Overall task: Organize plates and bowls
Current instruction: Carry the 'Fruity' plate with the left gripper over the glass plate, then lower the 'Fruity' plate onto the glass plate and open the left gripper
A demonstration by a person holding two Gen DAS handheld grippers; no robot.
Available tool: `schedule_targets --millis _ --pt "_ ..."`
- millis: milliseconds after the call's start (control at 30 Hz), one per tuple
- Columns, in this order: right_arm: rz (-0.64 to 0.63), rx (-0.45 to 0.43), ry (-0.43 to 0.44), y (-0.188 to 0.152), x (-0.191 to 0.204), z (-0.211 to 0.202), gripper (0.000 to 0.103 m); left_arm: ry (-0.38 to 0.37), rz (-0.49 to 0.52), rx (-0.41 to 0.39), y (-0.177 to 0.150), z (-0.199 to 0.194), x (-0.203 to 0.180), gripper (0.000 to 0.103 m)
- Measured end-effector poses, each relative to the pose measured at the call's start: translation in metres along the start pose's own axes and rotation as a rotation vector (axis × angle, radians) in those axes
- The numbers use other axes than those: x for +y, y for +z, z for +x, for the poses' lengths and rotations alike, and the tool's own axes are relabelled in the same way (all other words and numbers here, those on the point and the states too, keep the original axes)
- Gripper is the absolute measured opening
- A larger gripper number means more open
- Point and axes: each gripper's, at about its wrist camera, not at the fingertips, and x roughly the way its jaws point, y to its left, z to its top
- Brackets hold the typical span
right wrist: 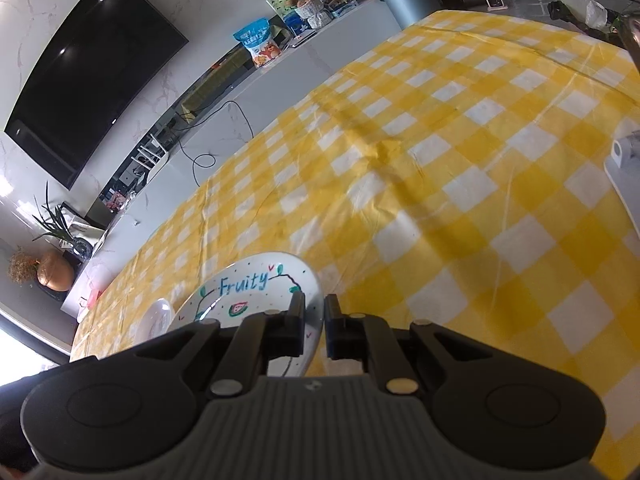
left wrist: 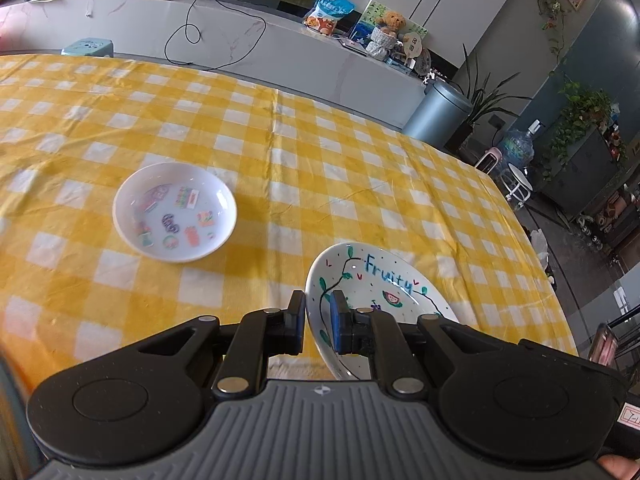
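A white "Fruity" plate (left wrist: 384, 280) with a watermelon drawing is held over the yellow checked tablecloth (left wrist: 320, 168). My left gripper (left wrist: 318, 322) is shut on its left rim. My right gripper (right wrist: 315, 326) is shut on the right rim of the same plate (right wrist: 248, 292). A small white dish (left wrist: 175, 211) with coloured stickers printed inside sits on the cloth to the left of the plate. Its edge also shows in the right wrist view (right wrist: 158, 318).
A grey-white object (right wrist: 626, 184) lies at the right edge of the table. Beyond the far table edge stand a low counter (left wrist: 240, 40) with a snack bag and teddy bear, and a grey bin (left wrist: 438, 110).
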Motion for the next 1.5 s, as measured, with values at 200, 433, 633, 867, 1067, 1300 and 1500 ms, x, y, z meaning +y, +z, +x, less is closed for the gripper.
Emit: schedule_targets --millis 200,433,633,867,1067,1300,1500 --pt "-0.008 0.019 0.019 -0.020 0.005 -0.018 0.007 0.017 0.025 0.013 -0.012 -0.023 0.007 0.014" --pt "-0.001 0.042 0.027 -0.042 0.009 -0.033 0.007 0.036 0.029 0.030 -0.028 -0.041 0.014 0.014" --pt "-0.030 0.051 0.006 -0.056 0.015 -0.042 0.007 0.058 0.039 0.047 -0.042 -0.049 0.017 0.014" --pt "-0.063 0.057 -0.020 -0.066 0.020 -0.044 0.008 0.092 0.071 0.053 -0.054 -0.054 0.018 0.014" --pt "-0.096 0.057 -0.038 -0.069 0.025 -0.045 0.008 0.131 0.095 0.070 -0.060 -0.053 0.015 0.015" --pt "-0.117 0.057 -0.042 -0.072 0.027 -0.043 0.008 0.159 0.103 0.090 -0.065 -0.051 0.015 0.015" --pt "-0.139 0.052 -0.054 -0.075 0.030 -0.042 0.008 0.165 0.110 0.091 -0.067 -0.051 0.015 0.015"
